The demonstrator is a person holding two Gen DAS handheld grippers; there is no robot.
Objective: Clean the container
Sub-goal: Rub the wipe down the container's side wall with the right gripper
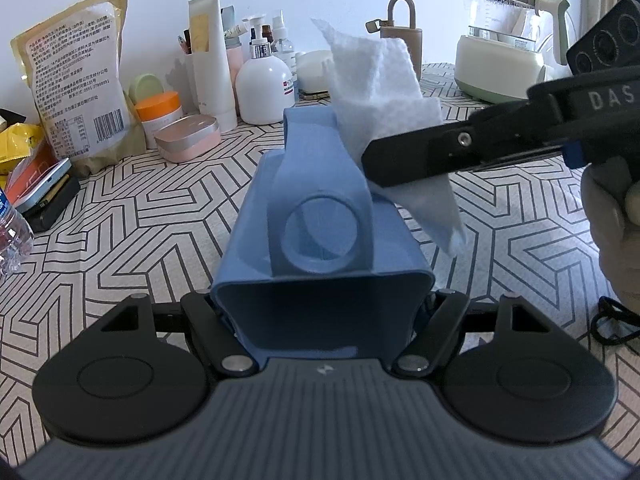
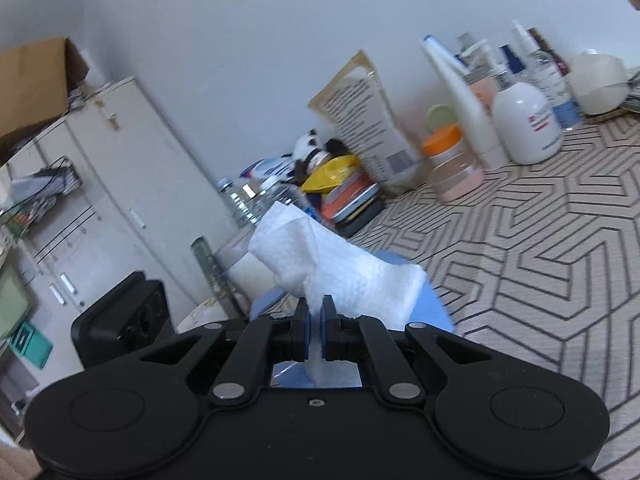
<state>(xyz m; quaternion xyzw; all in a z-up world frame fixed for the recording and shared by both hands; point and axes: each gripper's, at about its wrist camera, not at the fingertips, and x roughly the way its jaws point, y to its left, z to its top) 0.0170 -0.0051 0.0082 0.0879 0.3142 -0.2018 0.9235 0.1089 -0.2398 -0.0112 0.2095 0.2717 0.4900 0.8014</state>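
A blue plastic container [image 1: 320, 240] with a strap handle and round hole lies lengthwise between my left gripper's jaws, which are shut on it near its open end. My left gripper [image 1: 320, 304] holds it above the patterned table. My right gripper [image 1: 376, 160] comes in from the right, shut on a white wipe [image 1: 376, 80] that rests against the container's right side. In the right wrist view the wipe [image 2: 340, 276] is pinched between the right gripper's [image 2: 316, 312] blue-padded fingers, with the blue container [image 2: 432, 304] just beneath.
The table [image 1: 520, 260] has a geometric-pattern cloth. Along the back wall stand a food pouch [image 1: 76, 80], bottles and tubes [image 1: 264, 88], an orange-lidded jar [image 1: 158, 114], a pink tin [image 1: 188, 136] and a kettle [image 1: 504, 40]. A water bottle [image 1: 10, 236] is at the left edge.
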